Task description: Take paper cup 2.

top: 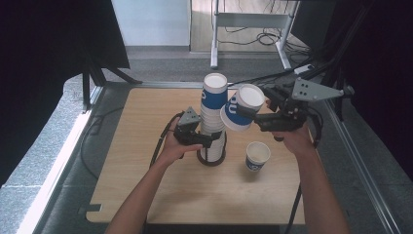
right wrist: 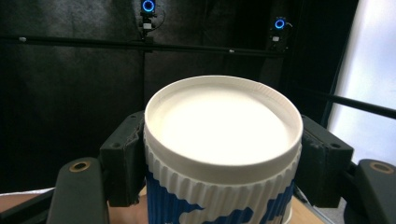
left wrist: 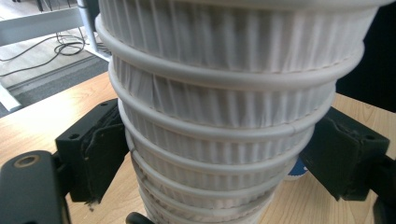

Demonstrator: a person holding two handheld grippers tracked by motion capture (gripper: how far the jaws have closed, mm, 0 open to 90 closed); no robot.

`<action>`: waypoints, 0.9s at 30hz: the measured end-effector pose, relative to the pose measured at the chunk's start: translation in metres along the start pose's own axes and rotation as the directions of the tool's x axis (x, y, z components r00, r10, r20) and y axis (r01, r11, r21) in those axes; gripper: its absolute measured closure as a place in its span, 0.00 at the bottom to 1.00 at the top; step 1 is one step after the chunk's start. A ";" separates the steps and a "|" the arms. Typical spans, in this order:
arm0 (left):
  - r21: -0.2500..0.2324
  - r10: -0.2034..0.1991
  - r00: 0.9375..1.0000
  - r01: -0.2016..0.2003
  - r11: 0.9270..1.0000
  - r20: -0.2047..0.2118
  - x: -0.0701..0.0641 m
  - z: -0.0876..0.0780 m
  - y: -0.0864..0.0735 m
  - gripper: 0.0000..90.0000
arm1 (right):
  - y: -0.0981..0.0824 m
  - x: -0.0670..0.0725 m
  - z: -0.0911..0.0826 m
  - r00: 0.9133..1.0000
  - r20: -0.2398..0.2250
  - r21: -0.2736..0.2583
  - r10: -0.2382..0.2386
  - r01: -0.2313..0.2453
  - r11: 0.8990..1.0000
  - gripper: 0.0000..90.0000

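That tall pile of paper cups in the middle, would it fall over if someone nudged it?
Probably. The stack of cups stands tall on a narrow base and already leans a little, so a push near the top would likely tip it. The left claw grips it low, which should steady it. The ribbed paper walls look light and easily crushed.

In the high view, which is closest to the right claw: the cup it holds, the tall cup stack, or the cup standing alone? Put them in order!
Measured from the right claw:
1. The held cup, gripped in the claw itself, tipped with its white bottom facing up.
2. The lone cup, upright on the table just below the claw in the picture.
3. The cup stack, to its left, clamped by the left claw. Spots 2 and 3 are nearly tied.
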State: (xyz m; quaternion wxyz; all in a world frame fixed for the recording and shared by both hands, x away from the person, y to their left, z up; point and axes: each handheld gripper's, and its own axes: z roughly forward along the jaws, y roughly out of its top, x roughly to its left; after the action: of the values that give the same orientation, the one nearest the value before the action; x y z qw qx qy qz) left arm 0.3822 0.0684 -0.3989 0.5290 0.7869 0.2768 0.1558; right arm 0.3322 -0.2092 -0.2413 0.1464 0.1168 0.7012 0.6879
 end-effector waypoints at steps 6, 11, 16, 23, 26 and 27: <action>-0.007 -0.013 1.000 0.013 1.000 -0.004 -0.001 0.001 0.000 0.14 | -0.021 0.004 -0.002 1.000 -0.012 0.016 0.018 -0.018 1.000 0.32; -0.005 -0.020 1.000 0.020 1.000 -0.008 -0.003 -0.001 0.001 0.10 | -0.036 0.005 -0.004 0.999 -0.010 0.029 0.037 -0.037 0.999 0.32; -0.009 -0.027 1.000 0.027 1.000 -0.011 -0.005 -0.006 0.001 0.05 | -0.052 0.006 -0.008 0.998 -0.007 0.031 0.059 -0.058 0.998 0.32; -0.018 -0.026 0.999 0.025 1.000 -0.033 -0.007 -0.018 -0.003 0.05 | -0.075 0.009 -0.014 0.996 -0.009 0.029 0.089 -0.089 0.996 0.32; -0.019 -0.025 0.999 0.025 1.000 -0.028 -0.009 -0.022 -0.007 0.06 | -0.083 0.011 -0.015 0.995 -0.011 0.028 0.098 -0.098 0.995 0.32; -0.020 -0.023 0.999 0.023 1.000 -0.029 -0.009 -0.024 -0.008 0.07 | -0.085 0.012 -0.015 0.995 -0.012 0.029 0.102 -0.101 0.994 0.32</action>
State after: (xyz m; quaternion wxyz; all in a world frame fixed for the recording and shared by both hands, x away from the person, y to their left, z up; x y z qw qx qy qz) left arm 0.3597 0.0831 -0.3969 0.5343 0.7762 0.2920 0.1638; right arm 0.3187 -0.2213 -0.3269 0.1049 0.1498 0.7050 0.6852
